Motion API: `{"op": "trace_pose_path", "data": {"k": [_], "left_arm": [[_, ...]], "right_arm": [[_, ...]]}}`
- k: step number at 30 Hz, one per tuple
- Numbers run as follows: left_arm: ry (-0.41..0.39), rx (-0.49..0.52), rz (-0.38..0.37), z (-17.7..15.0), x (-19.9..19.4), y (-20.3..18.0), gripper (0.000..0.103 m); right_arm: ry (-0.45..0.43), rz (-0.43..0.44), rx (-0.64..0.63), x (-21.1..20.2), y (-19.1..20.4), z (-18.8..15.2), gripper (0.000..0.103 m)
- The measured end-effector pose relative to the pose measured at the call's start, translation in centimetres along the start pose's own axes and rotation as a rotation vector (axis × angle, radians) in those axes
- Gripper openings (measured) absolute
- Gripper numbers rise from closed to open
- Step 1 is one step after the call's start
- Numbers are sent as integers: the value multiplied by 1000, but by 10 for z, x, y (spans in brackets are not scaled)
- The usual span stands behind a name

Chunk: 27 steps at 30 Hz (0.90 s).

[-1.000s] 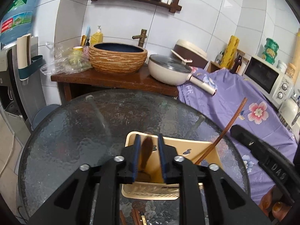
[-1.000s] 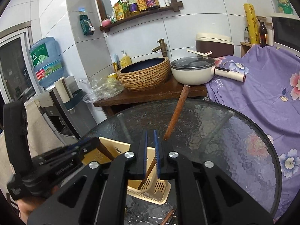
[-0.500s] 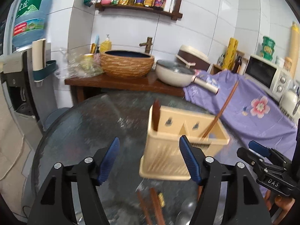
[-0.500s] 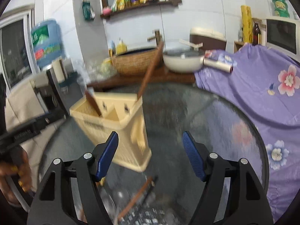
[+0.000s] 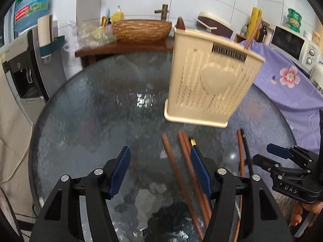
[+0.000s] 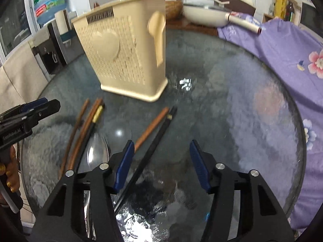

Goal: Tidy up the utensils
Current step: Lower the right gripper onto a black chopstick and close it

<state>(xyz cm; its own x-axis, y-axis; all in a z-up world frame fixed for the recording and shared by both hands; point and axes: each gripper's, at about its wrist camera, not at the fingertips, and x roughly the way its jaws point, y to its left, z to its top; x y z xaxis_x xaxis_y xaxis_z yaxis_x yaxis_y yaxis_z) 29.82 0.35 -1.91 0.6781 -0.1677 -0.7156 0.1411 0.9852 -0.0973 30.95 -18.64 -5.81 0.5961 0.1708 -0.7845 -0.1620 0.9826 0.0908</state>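
A beige plastic utensil holder (image 5: 210, 80) (image 6: 125, 52) stands upright on the round glass table (image 5: 90, 111), with brown wooden sticks poking out of its top (image 5: 253, 33). Several brown and black chopsticks (image 5: 181, 171) (image 6: 153, 127) and a metal spoon (image 6: 98, 155) lie loose on the glass in front of the holder. My left gripper (image 5: 160, 173) is open and empty low over the chopsticks. My right gripper (image 6: 161, 165) is open and empty above a brown and a black chopstick. The right gripper also shows in the left wrist view (image 5: 286, 167).
Behind the table a wooden counter (image 5: 121, 46) holds a woven basin (image 5: 141, 30) and a white lidded pan (image 6: 203, 14). A purple floral cloth (image 6: 282, 46) covers the surface on the right, with a microwave (image 5: 292, 44). A water dispenser (image 5: 22, 60) stands at the left.
Both grippers were shut on sticks over the holder a second ago. They opened, let the sticks go into the holder, and pulled back and down toward the loose chopsticks.
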Motion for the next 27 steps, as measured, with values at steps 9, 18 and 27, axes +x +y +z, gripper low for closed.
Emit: {"op": "trace_pose_path", "data": {"k": [9, 18, 27], "left_arm": [[49, 8, 10, -15, 15, -3, 50], [79, 50, 30, -17, 26, -17, 41], [115, 75, 55, -15, 42, -27, 29]], "right_arm": [[51, -54, -14, 14, 14, -7, 43], [61, -99, -37, 20, 22, 4, 37], [85, -81, -15, 28, 14, 19, 33]]}}
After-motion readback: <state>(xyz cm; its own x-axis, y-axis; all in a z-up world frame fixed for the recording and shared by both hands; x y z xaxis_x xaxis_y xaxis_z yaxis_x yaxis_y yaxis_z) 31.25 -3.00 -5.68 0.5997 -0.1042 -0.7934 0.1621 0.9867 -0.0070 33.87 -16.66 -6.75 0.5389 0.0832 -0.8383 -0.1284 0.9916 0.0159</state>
